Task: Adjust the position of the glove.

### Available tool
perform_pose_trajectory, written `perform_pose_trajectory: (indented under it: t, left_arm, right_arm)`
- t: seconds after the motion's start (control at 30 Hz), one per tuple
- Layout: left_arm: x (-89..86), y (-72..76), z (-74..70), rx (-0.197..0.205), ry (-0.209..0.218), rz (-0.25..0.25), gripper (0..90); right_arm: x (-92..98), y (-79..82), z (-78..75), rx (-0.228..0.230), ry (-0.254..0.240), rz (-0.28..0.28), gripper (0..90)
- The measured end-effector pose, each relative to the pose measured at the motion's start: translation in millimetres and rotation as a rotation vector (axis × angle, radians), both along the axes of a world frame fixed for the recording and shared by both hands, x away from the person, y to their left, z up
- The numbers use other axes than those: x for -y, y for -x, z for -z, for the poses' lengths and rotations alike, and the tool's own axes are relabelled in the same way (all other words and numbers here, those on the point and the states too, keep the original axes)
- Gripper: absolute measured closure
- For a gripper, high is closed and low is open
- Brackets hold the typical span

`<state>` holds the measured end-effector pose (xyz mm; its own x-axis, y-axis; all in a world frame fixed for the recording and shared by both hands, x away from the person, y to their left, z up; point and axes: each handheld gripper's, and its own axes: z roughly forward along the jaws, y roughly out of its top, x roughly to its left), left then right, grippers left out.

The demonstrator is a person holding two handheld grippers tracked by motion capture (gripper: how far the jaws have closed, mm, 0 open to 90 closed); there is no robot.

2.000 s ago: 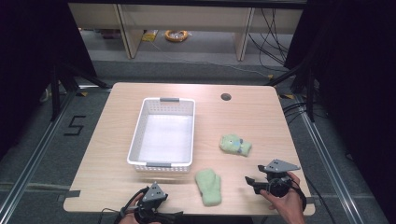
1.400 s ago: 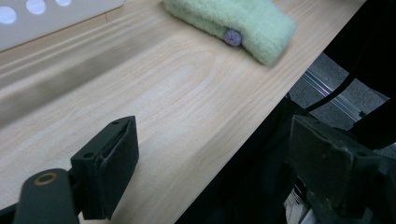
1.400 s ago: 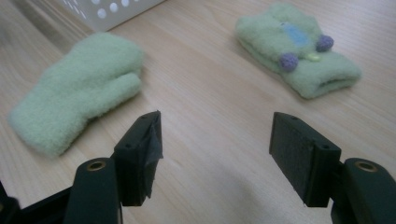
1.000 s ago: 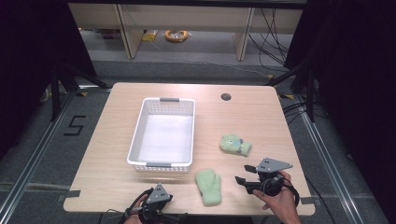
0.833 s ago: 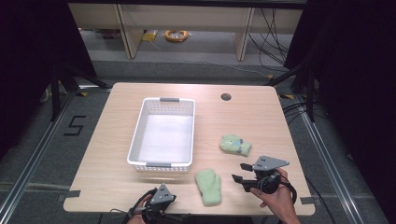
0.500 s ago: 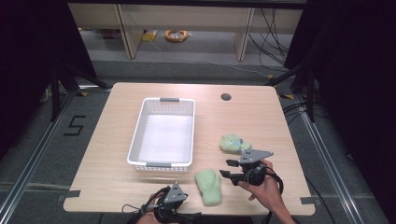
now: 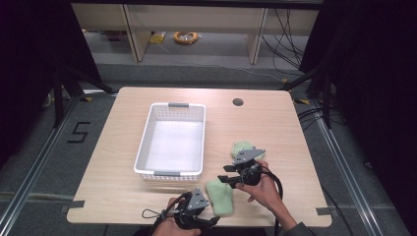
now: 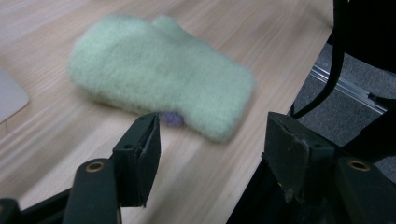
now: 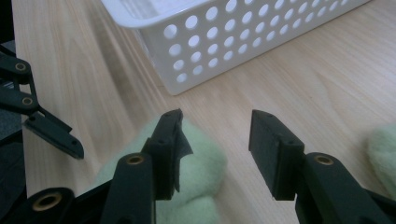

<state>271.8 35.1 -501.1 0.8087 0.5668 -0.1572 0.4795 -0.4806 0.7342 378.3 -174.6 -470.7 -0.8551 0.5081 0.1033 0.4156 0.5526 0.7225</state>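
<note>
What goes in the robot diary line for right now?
left gripper: closing, open beside near mitten | right gripper: closing, open over it | far mitten: on table | basket: empty

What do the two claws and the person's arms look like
Both claws are black with flat dark pads and brass-coloured pivot rivets. The left claw and the right claw each carry a grey three-cornered plate on top and trail a black cable that loops by the hand. A grey sleeve shows at the right wrist. I see no markings.
</note>
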Motion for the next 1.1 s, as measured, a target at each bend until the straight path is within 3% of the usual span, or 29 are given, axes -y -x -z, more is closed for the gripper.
perform_pose_trajectory:
  t: [0.13, 0.23, 0.27, 0.33, 0.4, 0.43, 0.53, 0.6, 0.67, 0.7, 0.73, 0.8, 0.87, 0.93, 1.0, 1.03, 1.07, 1.1]
  left_arm:
    - [10.1, -1.8, 2.3, 0.003, -0.011, 0.014, 37.6]
    - [15.3, -2.6, 6.4, 0.015, -0.043, 0.020, 38.7]
    - [17.1, -3.0, 8.0, 0.026, -0.060, 0.021, 41.1]
    - [18.3, -2.7, 7.9, 0.038, -0.054, 0.029, 44.5]
    - [17.4, -4.3, 8.3, 0.037, -0.072, 0.011, 47.4]
    - [16.1, -5.8, 8.1, 0.038, -0.082, 0.026, 48.4]
    - [15.3, -6.2, 8.6, 0.050, -0.092, 0.021, 52.5]
    - [14.8, -5.3, 9.2, 0.056, -0.091, 0.021, 63.0]
    - [15.4, -4.6, 9.5, 0.049, -0.083, 0.020, 65.0]
    - [14.5, -5.7, 9.4, 0.054, -0.100, 0.026, 67.5]
    - [14.5, -5.9, 9.5, 0.051, -0.095, 0.027, 73.2]
    - [13.8, -5.8, 8.8, 0.041, -0.087, 0.034, 76.3]
    - [13.4, -4.9, 8.5, 0.043, -0.086, 0.040, 82.5]
    - [11.3, -5.5, 7.4, 0.053, -0.096, 0.044, 84.6]
    - [10.5, -5.6, 7.0, 0.045, -0.073, 0.044, 88.8]
    - [8.6, -6.8, 5.4, 0.066, -0.095, 0.055, 89.2]
    - [8.4, -6.9, 6.3, 0.049, -0.077, 0.044, 89.2]
    - [6.0, -8.7, 5.7, 0.070, -0.091, 0.027, 89.2]
  right_arm:
    - [-7.3, -5.4, 5.3, -0.015, 0.008, -0.010, 57.7]
    - [-11.7, -9.6, 10.0, -0.029, 0.016, -0.042, 59.3]
    - [-14.5, -10.8, 14.0, -0.053, 0.010, -0.048, 59.5]
    - [-16.5, -9.7, 17.1, -0.067, 0.020, -0.043, 60.2]
    - [-17.3, -9.5, 19.5, -0.079, 0.028, -0.047, 60.6]
    - [-16.9, -11.2, 20.9, -0.072, 0.036, -0.068, 60.7]
    - [-16.8, -10.9, 22.7, -0.105, 0.030, -0.041, 60.8]
    - [-14.7, -13.3, 26.7, -0.144, 0.039, -0.025, 62.7]
    - [-14.0, -13.9, 27.7, -0.150, 0.039, -0.026, 63.3]
    - [-13.6, -14.0, 27.9, -0.158, 0.037, -0.014, 64.3]
    - [-13.3, -12.5, 28.6, -0.183, 0.032, 0.000, 67.2]
    - [-12.6, -13.0, 29.7, -0.179, 0.022, -0.007, 70.4]
    - [-9.6, -10.8, 31.6, -0.193, -0.007, 0.004, 80.8]
    - [-9.0, -10.8, 31.6, -0.196, -0.016, -0.002, 82.3]
    - [-7.0, -9.0, 30.3, -0.204, -0.019, 0.023, 84.0]
    - [-6.0, -8.5, 29.8, -0.199, -0.030, 0.027, 84.5]
    - [-4.4, -6.8, 27.2, -0.207, -0.047, 0.043, 84.8]
    - [-4.4, -6.8, 27.2, -0.207, -0.047, 0.043, 84.8]
